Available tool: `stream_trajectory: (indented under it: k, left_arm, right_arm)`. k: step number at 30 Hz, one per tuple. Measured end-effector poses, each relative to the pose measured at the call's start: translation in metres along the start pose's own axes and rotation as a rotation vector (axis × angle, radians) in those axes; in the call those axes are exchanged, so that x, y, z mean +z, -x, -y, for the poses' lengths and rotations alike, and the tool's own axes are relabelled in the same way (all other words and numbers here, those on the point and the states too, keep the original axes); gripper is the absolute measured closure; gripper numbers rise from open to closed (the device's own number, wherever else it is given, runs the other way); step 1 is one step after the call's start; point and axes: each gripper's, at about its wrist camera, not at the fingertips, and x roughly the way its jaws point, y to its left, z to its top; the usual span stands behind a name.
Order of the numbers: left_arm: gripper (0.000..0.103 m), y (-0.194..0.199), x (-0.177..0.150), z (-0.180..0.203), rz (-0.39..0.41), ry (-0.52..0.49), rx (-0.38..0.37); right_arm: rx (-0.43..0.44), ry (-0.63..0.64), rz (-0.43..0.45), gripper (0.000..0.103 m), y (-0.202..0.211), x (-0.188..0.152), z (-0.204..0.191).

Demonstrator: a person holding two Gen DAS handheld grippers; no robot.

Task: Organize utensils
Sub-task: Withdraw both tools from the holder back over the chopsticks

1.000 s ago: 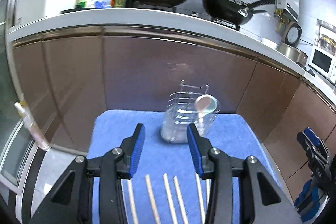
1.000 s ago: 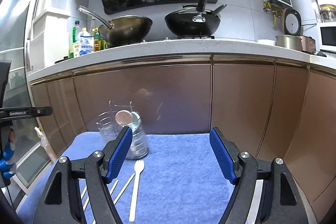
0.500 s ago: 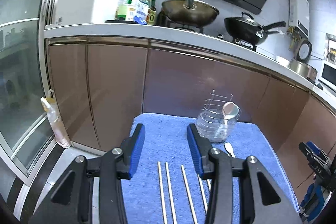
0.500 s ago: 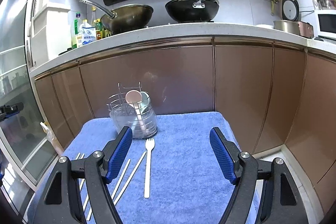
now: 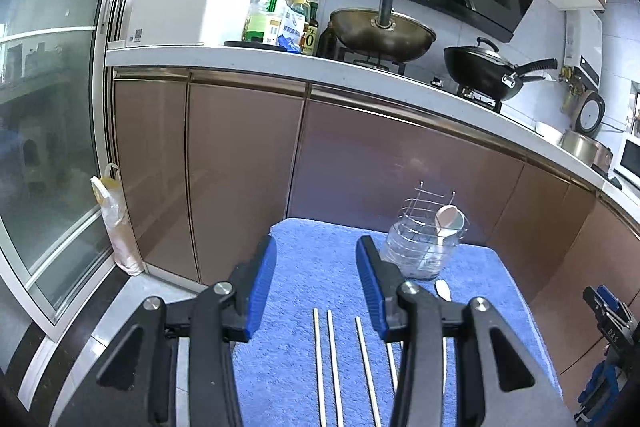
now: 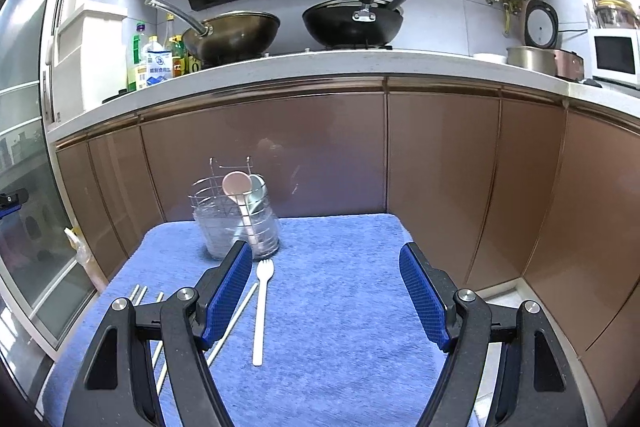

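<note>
You're between pickups: left gripper (image 5: 316, 283) jaws half-spread and empty, right gripper (image 6: 326, 291) jaws wide and empty. The chopsticks (image 5: 332, 359) and white fork (image 6: 262, 307) lie just before the wire holder (image 6: 234, 219), which already keeps a pink spoon (image 6: 236, 187); next, I'd say, drop onto the fork

On the towel (image 6: 340, 307), fork (image 6: 262, 307) lies before holder (image 6: 236, 223), chopsticks (image 5: 332, 367) to its left.
</note>
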Motion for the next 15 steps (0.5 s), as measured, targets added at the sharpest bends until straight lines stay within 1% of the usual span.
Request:
stream_trajectory:
  k: [4,8,12,15]
  left_arm:
    - [0.063,0.003,-0.001,-0.006,-0.006,0.01,0.005]
    - [0.063,0.0,-0.002,-0.019,-0.041,0.022,-0.002]
    - [0.063,-0.008,-0.006,-0.028,-0.098,0.038,-0.039]
    - [0.063,-0.016,-0.011,-0.029,-0.141,0.042,-0.069]
  right_arm:
    - [-0.009,0.0,0.003,0.028,0.006,0.001,0.006]
    - [-0.027,0.006,0.012,0.028,0.017,0.004,0.013]
    - [-0.041,0.009,0.01,0.028,0.024,0.004,0.019]
    - [-0.049,0.016,0.003,0.028,0.025,0.004,0.021]
